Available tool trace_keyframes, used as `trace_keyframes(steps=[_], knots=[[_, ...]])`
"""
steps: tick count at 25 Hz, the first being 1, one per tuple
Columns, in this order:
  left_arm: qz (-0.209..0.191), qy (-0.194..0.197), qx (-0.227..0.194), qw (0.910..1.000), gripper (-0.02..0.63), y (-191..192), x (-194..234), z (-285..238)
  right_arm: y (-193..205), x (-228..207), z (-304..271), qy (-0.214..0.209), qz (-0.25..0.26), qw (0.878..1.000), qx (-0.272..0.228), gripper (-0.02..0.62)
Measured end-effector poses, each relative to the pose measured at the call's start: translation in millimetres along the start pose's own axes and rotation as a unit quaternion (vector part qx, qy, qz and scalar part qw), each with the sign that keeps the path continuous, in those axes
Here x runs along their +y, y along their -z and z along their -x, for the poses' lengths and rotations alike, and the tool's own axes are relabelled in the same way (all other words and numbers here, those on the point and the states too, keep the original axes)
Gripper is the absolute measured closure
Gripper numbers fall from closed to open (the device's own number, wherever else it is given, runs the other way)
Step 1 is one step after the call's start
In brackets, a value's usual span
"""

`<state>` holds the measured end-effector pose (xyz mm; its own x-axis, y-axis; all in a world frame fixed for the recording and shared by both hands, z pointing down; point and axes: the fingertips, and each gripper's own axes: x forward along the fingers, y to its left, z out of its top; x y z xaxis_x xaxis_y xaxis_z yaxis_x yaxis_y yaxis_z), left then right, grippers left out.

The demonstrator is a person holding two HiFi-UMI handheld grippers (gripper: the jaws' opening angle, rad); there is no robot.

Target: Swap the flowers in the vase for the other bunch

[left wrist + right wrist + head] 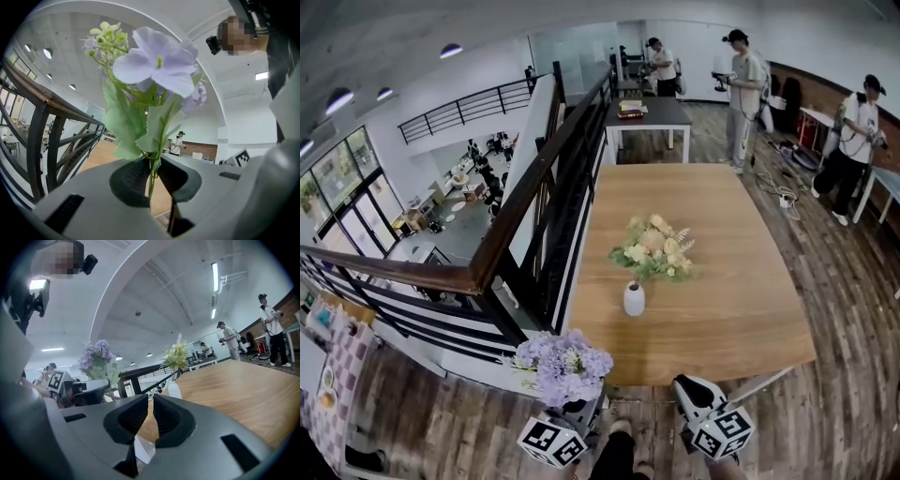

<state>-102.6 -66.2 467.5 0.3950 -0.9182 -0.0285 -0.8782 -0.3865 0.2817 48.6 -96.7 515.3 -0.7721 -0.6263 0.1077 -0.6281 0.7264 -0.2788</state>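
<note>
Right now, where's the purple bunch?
Head view, bottom left of centre: the purple bunch is held by its stems in the left gripper, by the wooden table's near left corner, short of the white vase.

A broad light-wood bench (722,309) stands on the plank floor (848,309). On its top stands a small white vase (634,300), upright, holding a cream-and-green bunch (654,248). Seen from the near edge, most of the wood lies beyond the vase and to its right. The left edge and the near edge run closer to the vase. Further beyond the vase, past the far end of this bench, a darker bench (661,114) on white legs carries a small flat stack (630,109), too small to tell what it is.
</note>
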Motion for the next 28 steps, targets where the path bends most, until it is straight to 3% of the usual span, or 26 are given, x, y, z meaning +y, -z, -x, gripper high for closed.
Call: trace_keyframes(steps=[28], knots=[[-0.003,0.005,-0.007,1.0,0.554,-25.3,64.7,-80.0,-21.0,-50.6,-82.8,0.004,-0.004,1.0,0.008,0.543]])
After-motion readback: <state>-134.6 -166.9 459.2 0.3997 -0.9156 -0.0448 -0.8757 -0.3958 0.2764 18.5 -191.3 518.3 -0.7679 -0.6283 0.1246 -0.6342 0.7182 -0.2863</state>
